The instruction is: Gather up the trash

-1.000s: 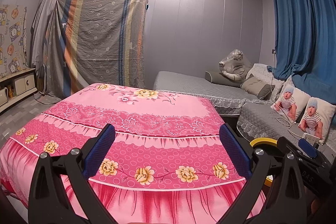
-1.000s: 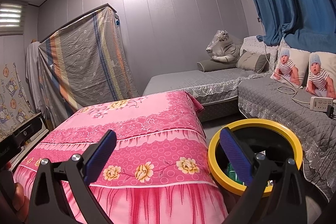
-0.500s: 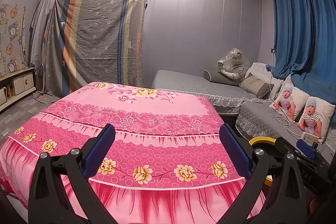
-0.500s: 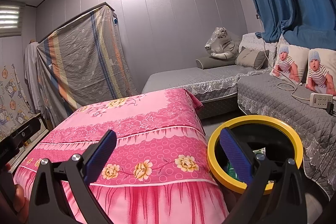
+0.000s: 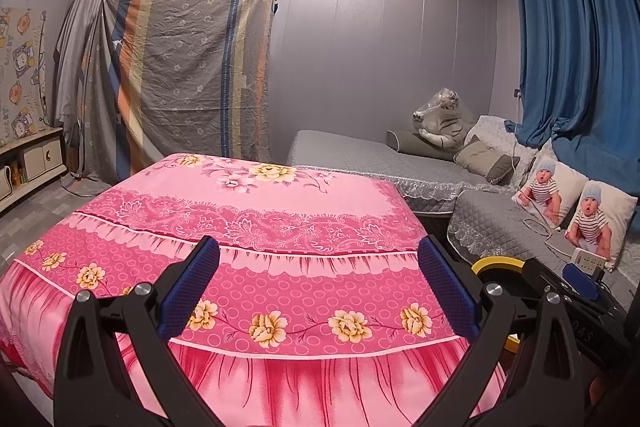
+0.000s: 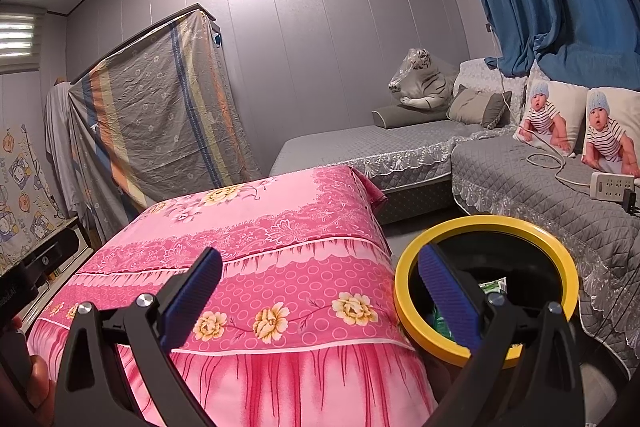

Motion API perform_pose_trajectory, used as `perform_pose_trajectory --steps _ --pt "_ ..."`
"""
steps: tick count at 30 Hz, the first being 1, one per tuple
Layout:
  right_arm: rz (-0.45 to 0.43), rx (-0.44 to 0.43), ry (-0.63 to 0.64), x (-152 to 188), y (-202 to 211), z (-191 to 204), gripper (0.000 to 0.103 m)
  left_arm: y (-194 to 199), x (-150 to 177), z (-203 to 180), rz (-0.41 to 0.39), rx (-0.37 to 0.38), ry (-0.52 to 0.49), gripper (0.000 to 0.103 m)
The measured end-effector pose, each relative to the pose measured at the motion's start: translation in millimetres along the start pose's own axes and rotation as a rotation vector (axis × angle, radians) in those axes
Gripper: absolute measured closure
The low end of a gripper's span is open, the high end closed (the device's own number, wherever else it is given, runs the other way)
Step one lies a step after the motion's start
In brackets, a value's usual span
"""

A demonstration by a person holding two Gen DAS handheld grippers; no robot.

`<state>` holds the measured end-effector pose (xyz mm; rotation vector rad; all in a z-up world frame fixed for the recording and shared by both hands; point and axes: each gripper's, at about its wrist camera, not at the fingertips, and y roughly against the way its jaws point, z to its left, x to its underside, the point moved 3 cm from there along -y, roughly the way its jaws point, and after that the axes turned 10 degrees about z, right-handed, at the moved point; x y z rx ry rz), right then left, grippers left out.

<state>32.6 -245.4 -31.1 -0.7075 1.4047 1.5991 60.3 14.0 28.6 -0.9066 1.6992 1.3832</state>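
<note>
Both the left gripper [image 5: 318, 291] and right gripper [image 6: 320, 293] gape wide and empty above a pink floral bedspread [image 6: 256, 251]. At lower right of the right wrist view, a yellow-rimmed bin [image 6: 404, 291] holds what may be green wrappers [image 6: 494, 285].

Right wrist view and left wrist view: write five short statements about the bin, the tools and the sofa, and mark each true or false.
1. The yellow-rimmed bin stands right of the pink-covered table. True.
2. The right tool is shut on a wrapper. False: its jaws are wide open and empty.
3. The bin is empty. False: green packaging lies inside.
4. The left tool is open. True.
5. A power strip lies on the grey sofa. True.
</note>
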Motion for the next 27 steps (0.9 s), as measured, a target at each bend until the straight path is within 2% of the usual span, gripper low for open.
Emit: perform_pose_trajectory --steps 27 --pt "0.015 -0.002 -0.013 4.0 -3.0 -4.4 0.008 -5.7 2.0 -0.4 0.023 0.024 -0.002 0.008"
